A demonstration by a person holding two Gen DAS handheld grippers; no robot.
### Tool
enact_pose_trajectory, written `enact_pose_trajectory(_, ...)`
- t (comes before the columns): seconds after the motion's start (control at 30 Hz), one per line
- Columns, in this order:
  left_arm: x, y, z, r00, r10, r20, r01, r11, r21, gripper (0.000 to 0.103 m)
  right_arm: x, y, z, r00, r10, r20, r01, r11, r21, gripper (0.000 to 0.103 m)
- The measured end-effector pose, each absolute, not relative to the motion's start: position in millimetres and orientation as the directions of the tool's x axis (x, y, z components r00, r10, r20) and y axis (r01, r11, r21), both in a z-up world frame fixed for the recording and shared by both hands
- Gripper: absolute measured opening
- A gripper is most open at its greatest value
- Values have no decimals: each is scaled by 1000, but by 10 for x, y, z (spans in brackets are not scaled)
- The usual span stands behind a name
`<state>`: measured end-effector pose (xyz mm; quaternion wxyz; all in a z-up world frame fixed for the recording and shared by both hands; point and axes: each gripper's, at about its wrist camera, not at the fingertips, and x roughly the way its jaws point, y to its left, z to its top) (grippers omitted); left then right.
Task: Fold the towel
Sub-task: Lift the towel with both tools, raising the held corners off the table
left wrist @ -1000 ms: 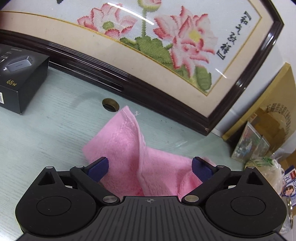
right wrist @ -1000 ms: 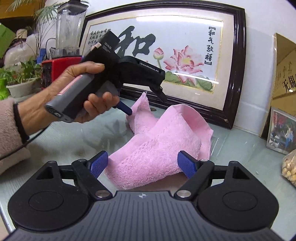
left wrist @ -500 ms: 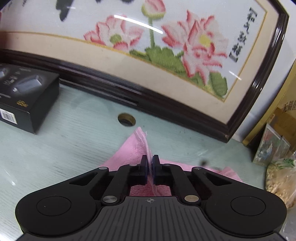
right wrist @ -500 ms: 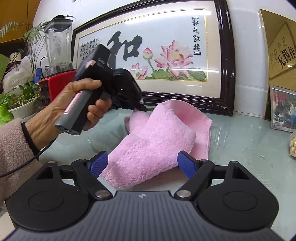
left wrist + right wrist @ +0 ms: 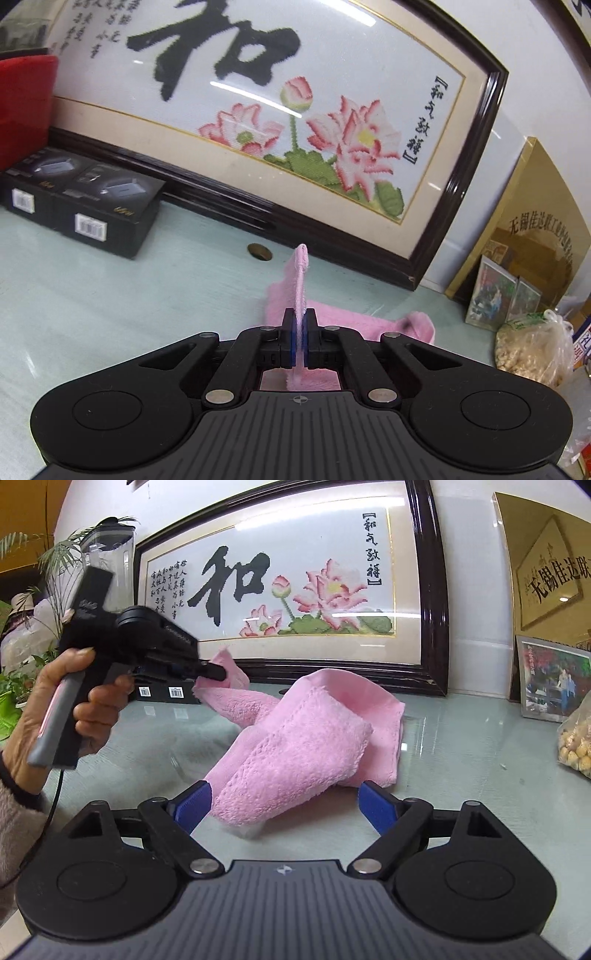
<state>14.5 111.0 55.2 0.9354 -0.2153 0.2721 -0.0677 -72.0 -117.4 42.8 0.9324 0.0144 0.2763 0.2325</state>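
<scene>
A pink towel (image 5: pixel 295 746) lies crumpled on the pale glass table, partly folded over itself. My left gripper (image 5: pixel 300 343) is shut on a corner of the towel (image 5: pixel 300 280) and holds it up off the table; the corner stands upright between the pads. In the right wrist view the left gripper (image 5: pixel 218 672) shows at the left, held by a hand, pinching the far left corner. My right gripper (image 5: pixel 284 805) is open, its blue pads either side of the towel's near edge, not touching it.
A large framed lotus embroidery (image 5: pixel 280 122) leans on the wall behind the table. Two black boxes (image 5: pixel 85 206) sit at the back left. A gold plaque (image 5: pixel 532 229), photo frames (image 5: pixel 554 679) and a bag of nuts (image 5: pixel 532 350) stand at the right. A blender and plants are far left.
My left gripper closed on the towel's corner and has lifted it up and to the left. My right gripper stayed open and came a little closer to the near edge.
</scene>
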Motion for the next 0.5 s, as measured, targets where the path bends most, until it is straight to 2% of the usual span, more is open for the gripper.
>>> enact_pose_trajectory(0.1, 17, 1195, 557, 870, -232, -435, 15, 895, -447, 2, -661, -1059, 377, 715, 450, -535, -409, 890, 201, 88)
enact_pose_trajectory(0.23, -43, 1249, 567, 881, -237, -409, 31, 892, -450, 2, -590, -841, 360, 716, 417, -561, -376, 906, 194, 88)
enact_pose_trajectory(0.33, -40, 1223, 560, 876, -239, -420, 36, 899, -437, 2, -515, -685, 368, 760, 319, -567, -305, 944, 122, 88)
enact_pose_trajectory(0.37, -35, 1214, 556, 873, -242, -424, 39, 900, -434, 2, -489, -681, 359, 768, 296, -568, -284, 952, 111, 84)
enact_pose_trajectory(0.43, -40, 1213, 548, 871, -239, -429, 36, 902, -430, 3, -408, -720, 337, 777, 255, -576, -237, 966, 107, 60)
enact_pose_trajectory(0.47, -46, 1221, 544, 871, -237, -430, 33, 902, -430, 3, -358, -791, 317, 770, 244, -589, -210, 969, 127, 24)
enact_pose_trajectory(0.5, -49, 1238, 540, 871, -237, -431, 30, 900, -435, 3, -313, -911, 291, 755, 251, -605, -177, 968, 179, 17)
